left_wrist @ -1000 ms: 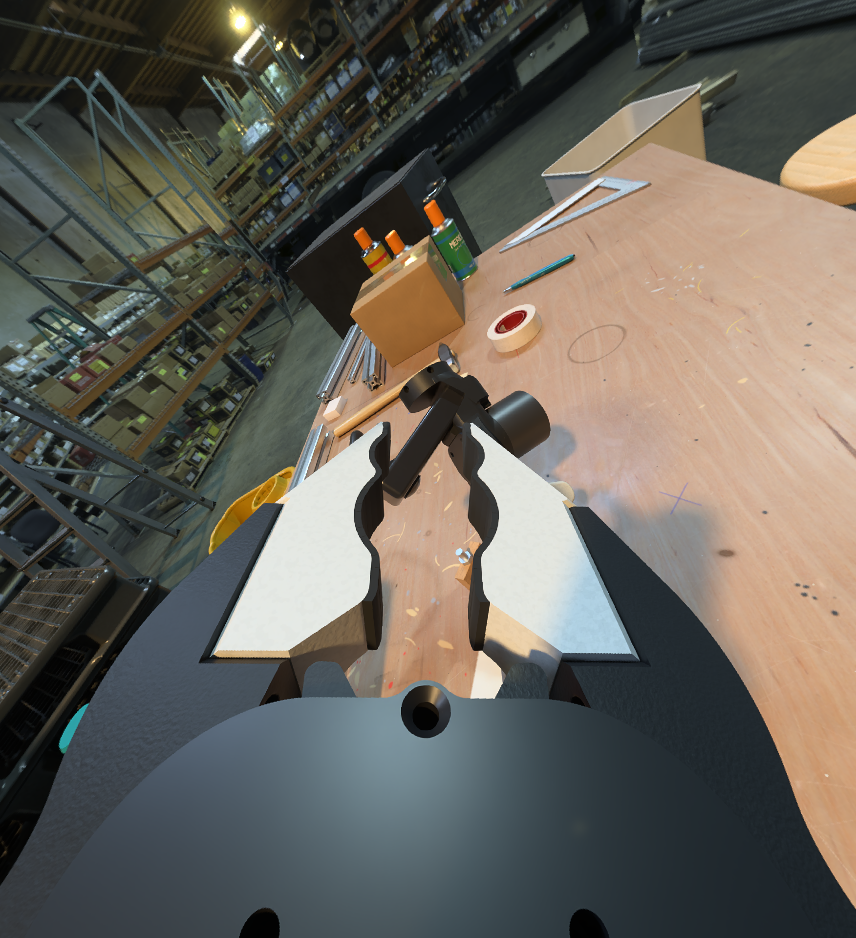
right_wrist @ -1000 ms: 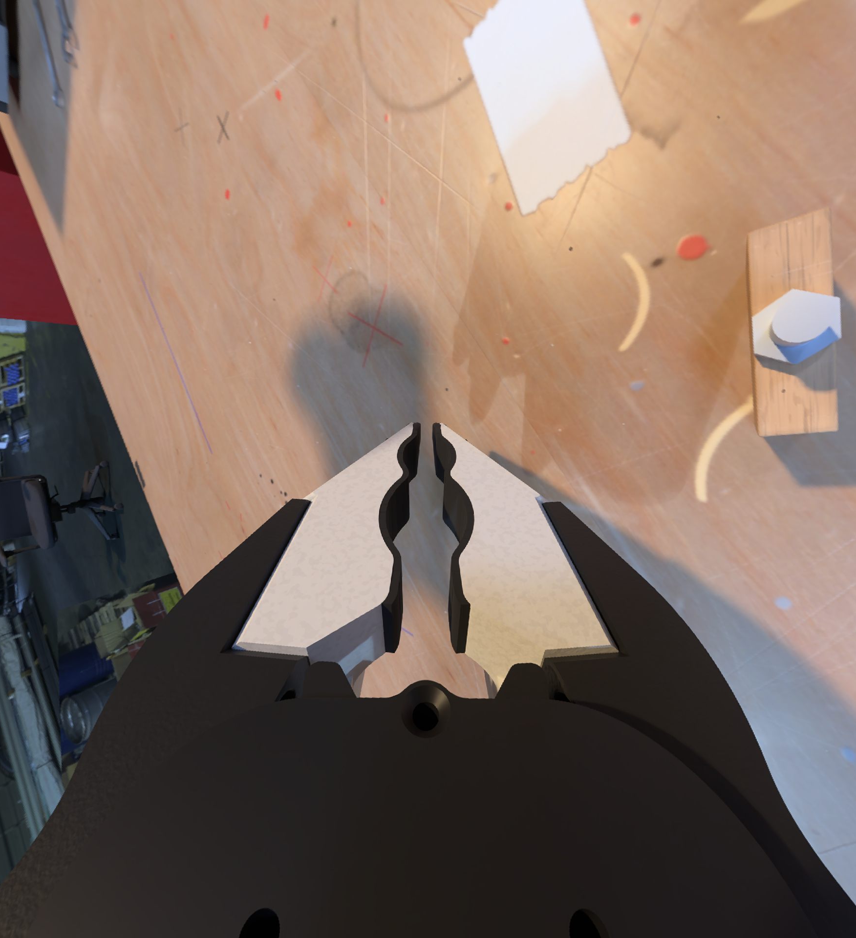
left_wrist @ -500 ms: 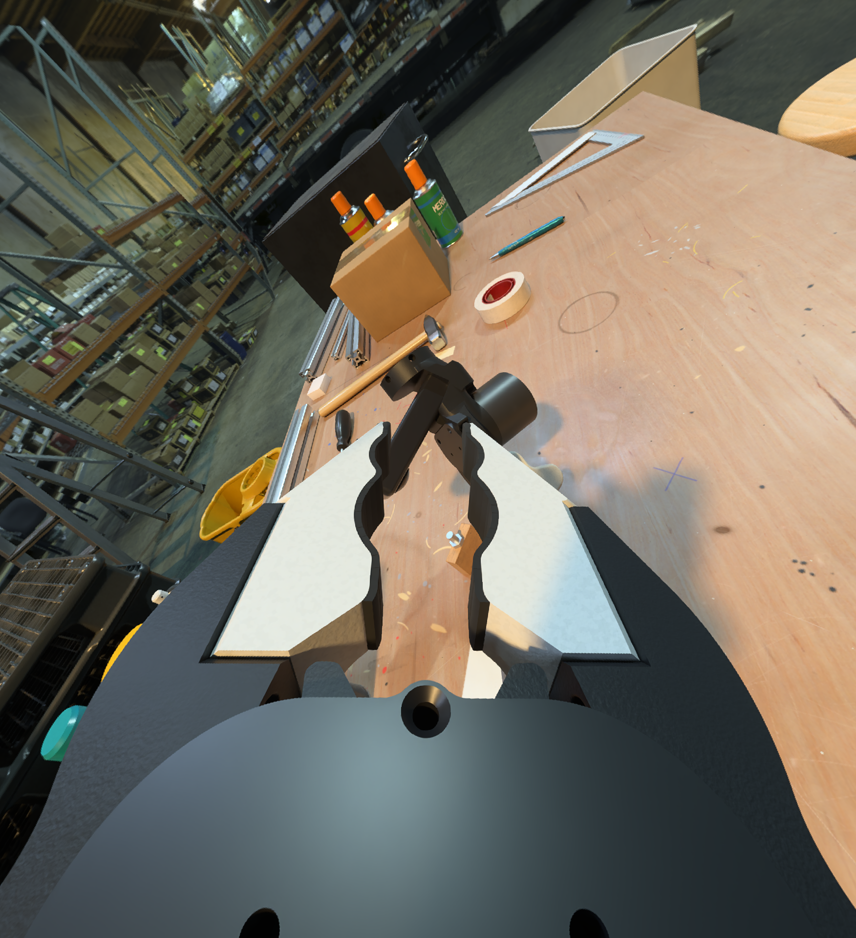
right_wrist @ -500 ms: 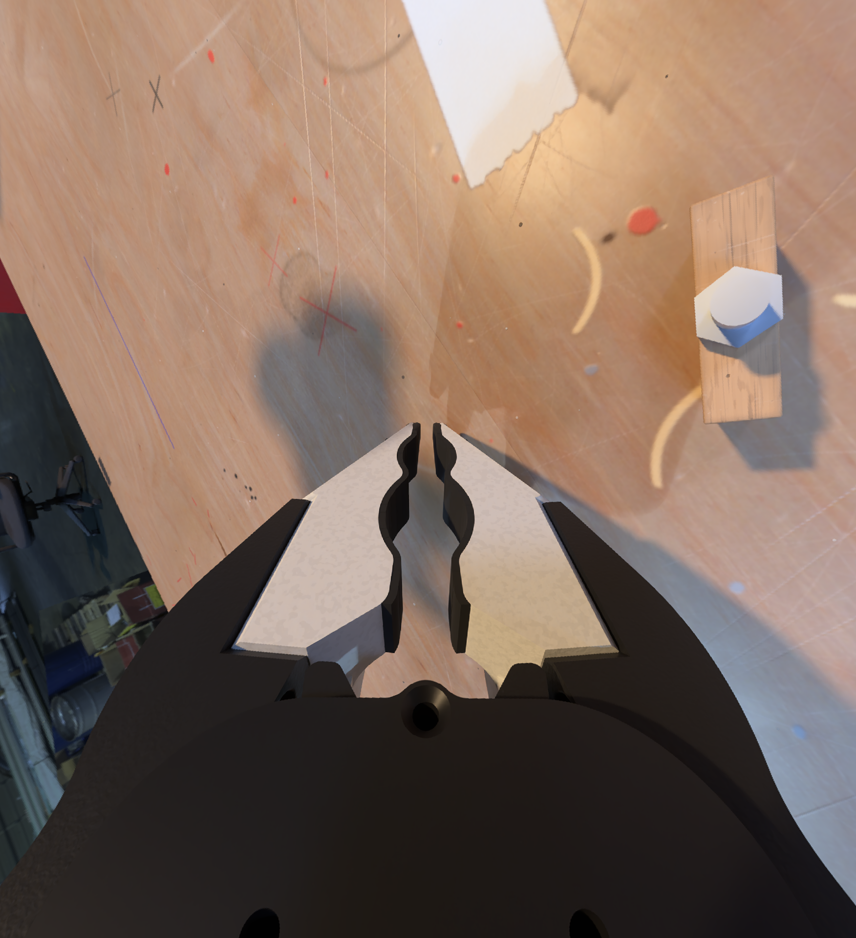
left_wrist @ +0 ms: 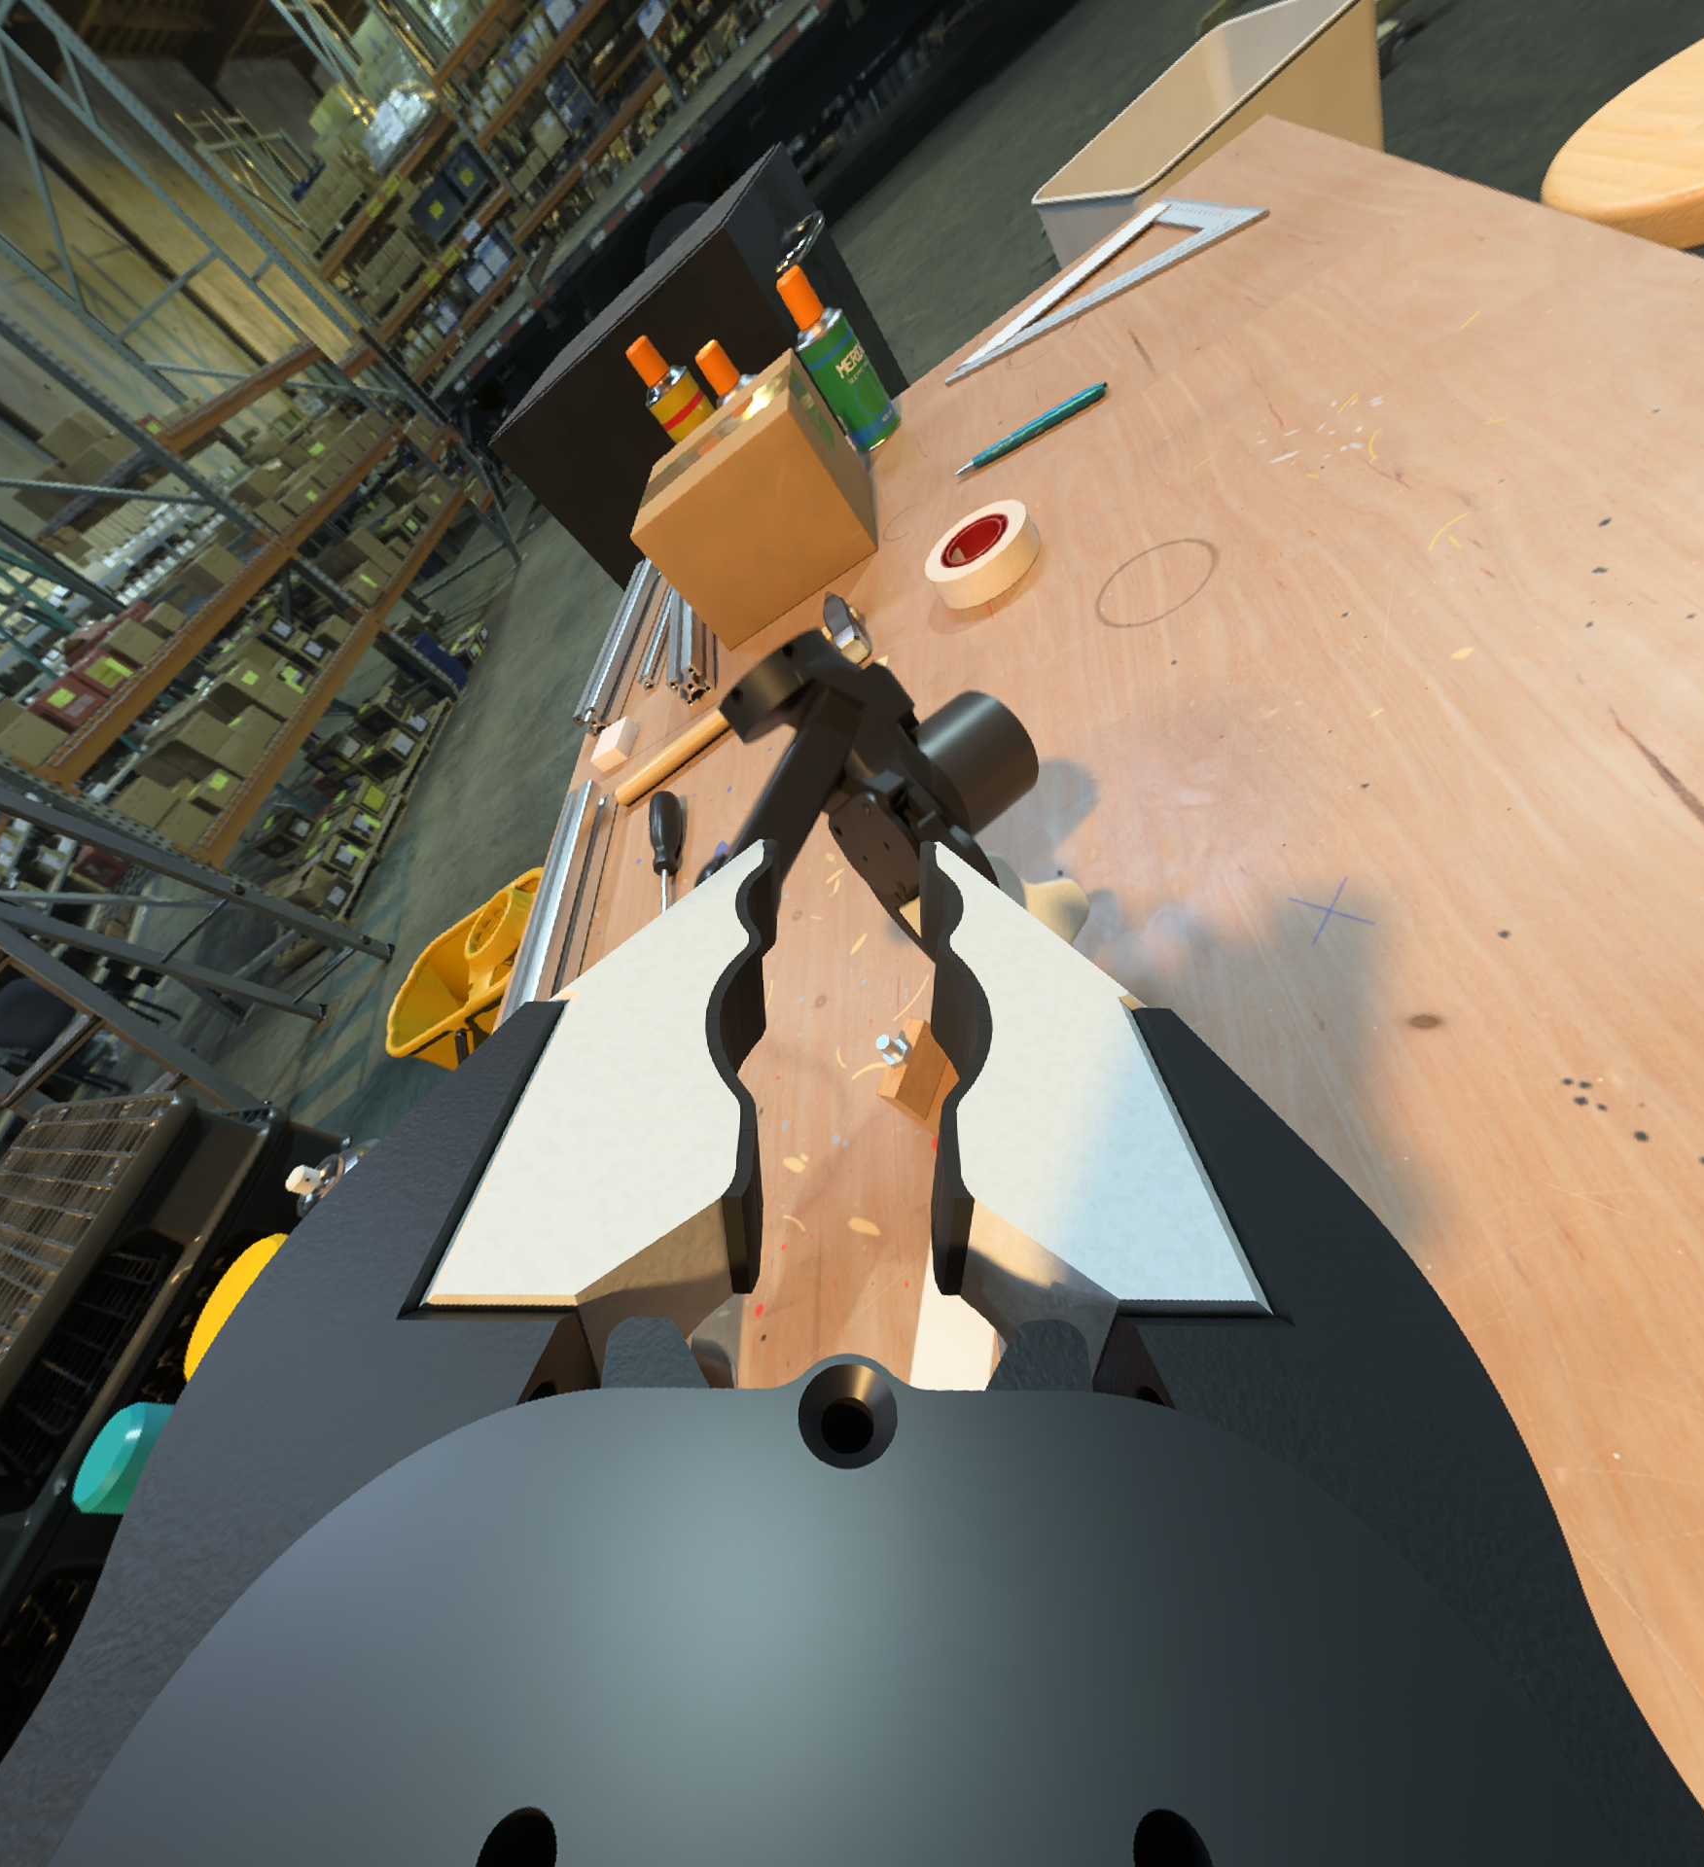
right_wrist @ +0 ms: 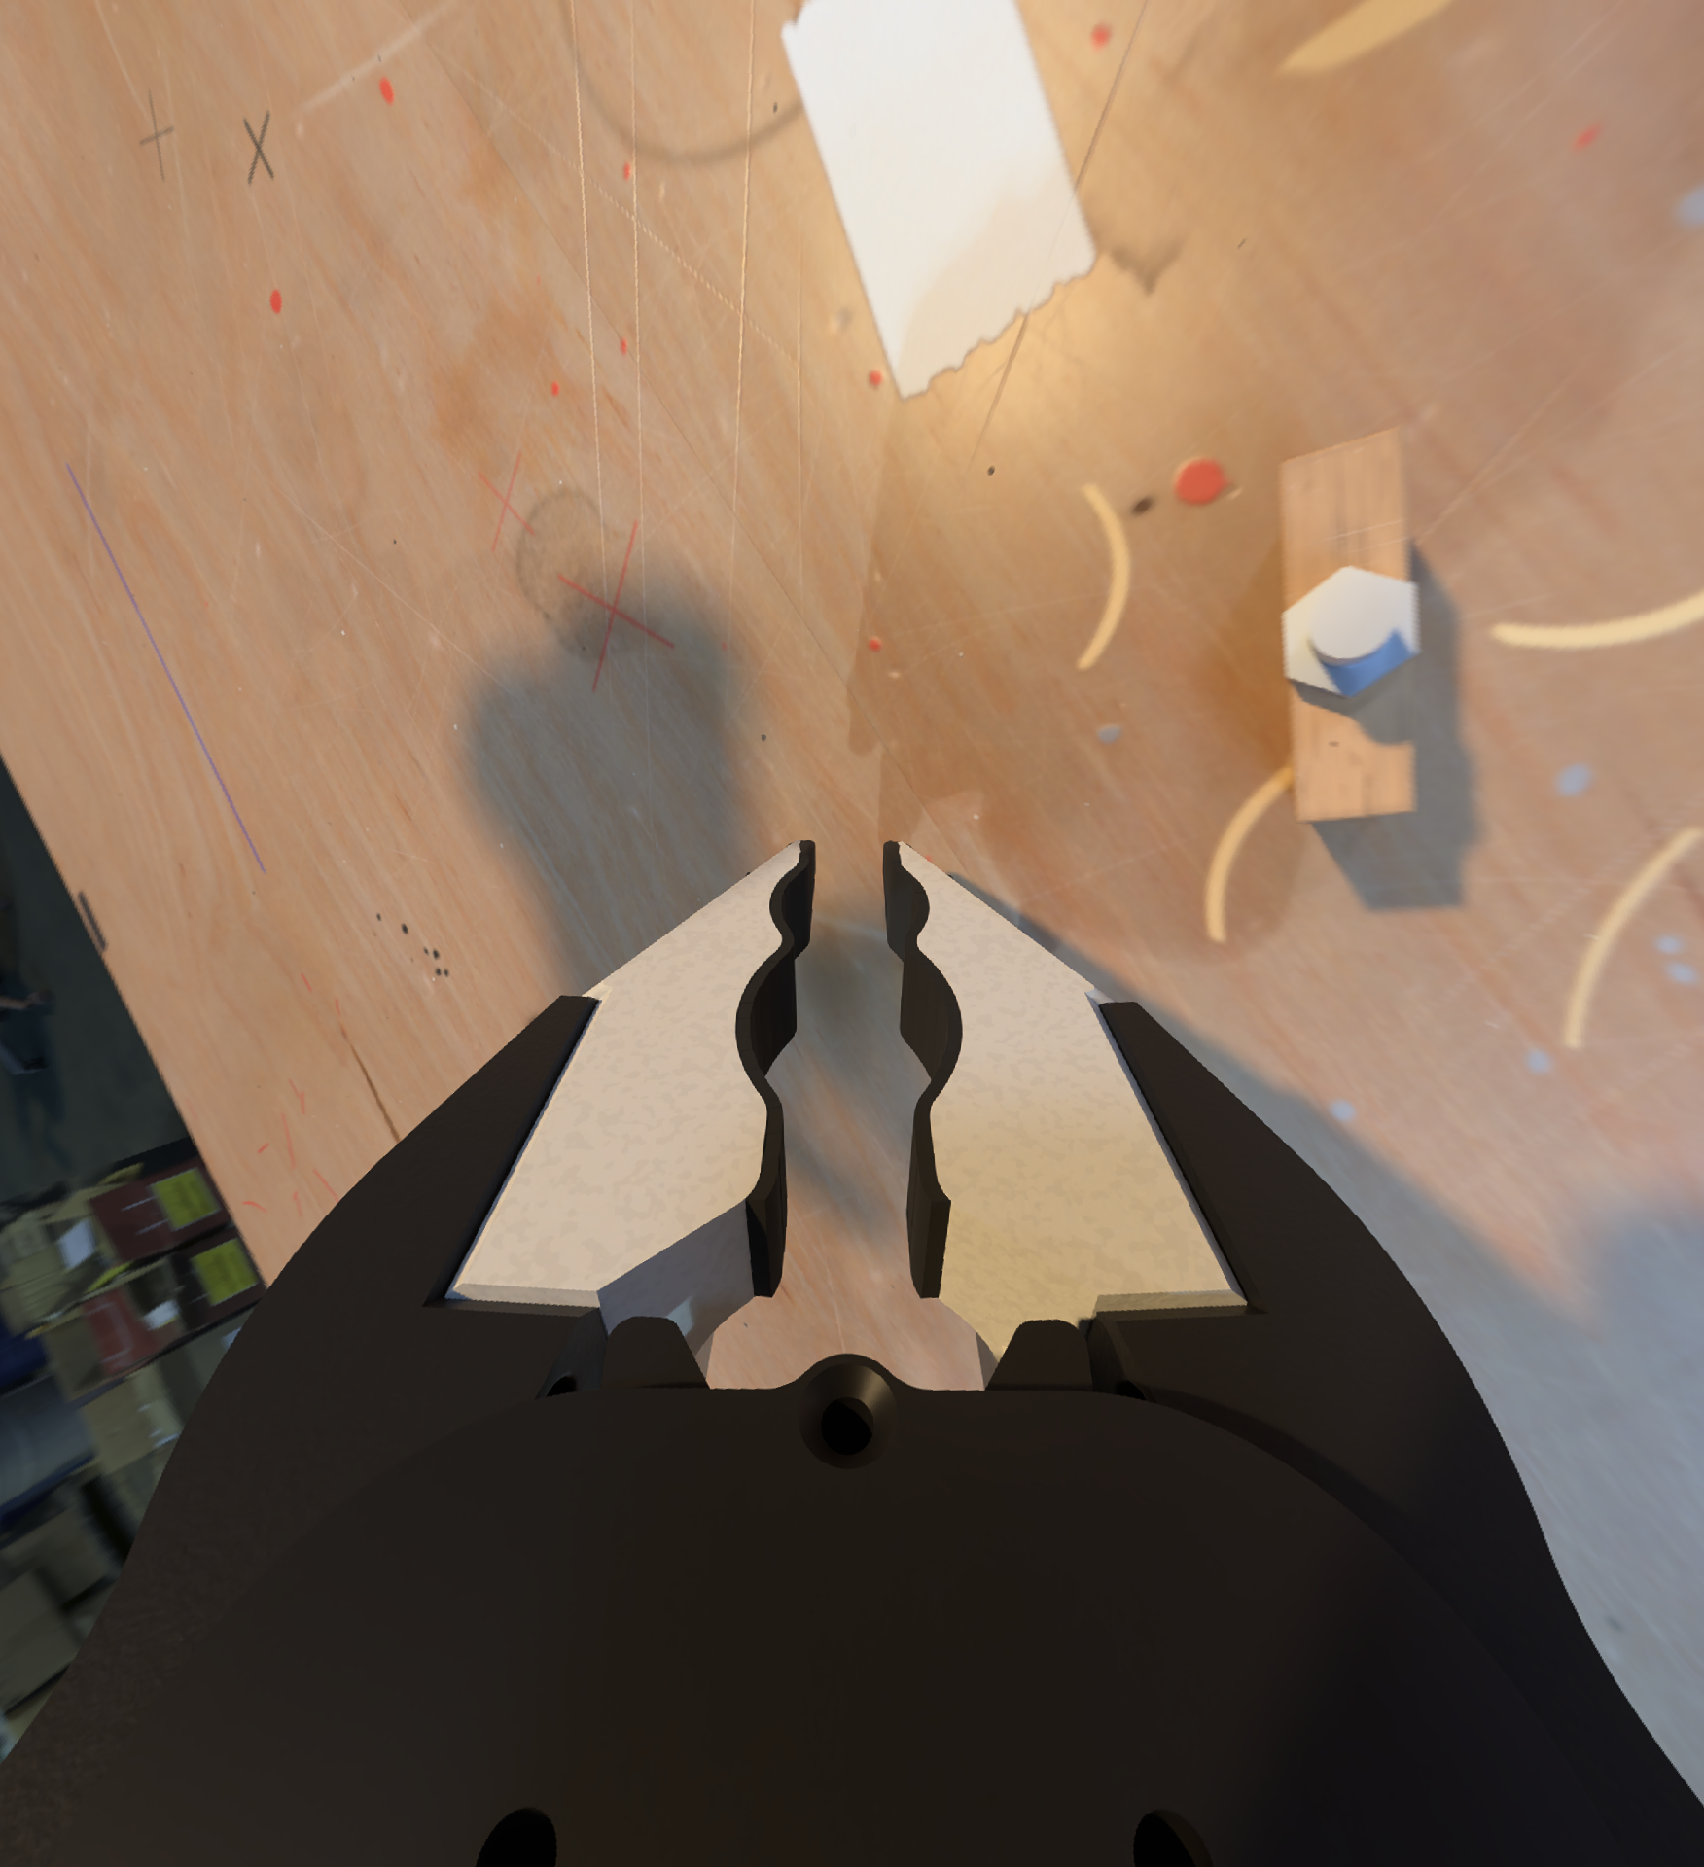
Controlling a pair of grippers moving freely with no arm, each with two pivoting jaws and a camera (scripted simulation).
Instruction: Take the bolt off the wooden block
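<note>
The small wooden block [right_wrist: 1353,768] lies flat on the wooden workbench [right_wrist: 424,404], with a pale hex-head bolt [right_wrist: 1348,626] standing in it. In the right wrist view it lies ahead and to the right of my right gripper [right_wrist: 846,854], which hovers above the bench with its jaws a little apart and empty. In the left wrist view the block [left_wrist: 914,1086] and bolt [left_wrist: 890,1046] show between the fingers of my left gripper [left_wrist: 846,869], which is open, empty and short of the block. The right gripper's body [left_wrist: 828,727] hangs beyond the block.
A white paper scrap [right_wrist: 939,182] lies beyond the block. A cardboard box [left_wrist: 757,525], spray cans [left_wrist: 833,364], a tape roll [left_wrist: 981,551], a pen [left_wrist: 1030,429], a hammer [left_wrist: 671,758] and a screwdriver [left_wrist: 666,828] sit farther off. The bench edge [right_wrist: 120,808] runs at left.
The right gripper's jaws have parted from nearly closed to a small gap, and the block has drifted left in its view. The left view has shifted only slightly.
</note>
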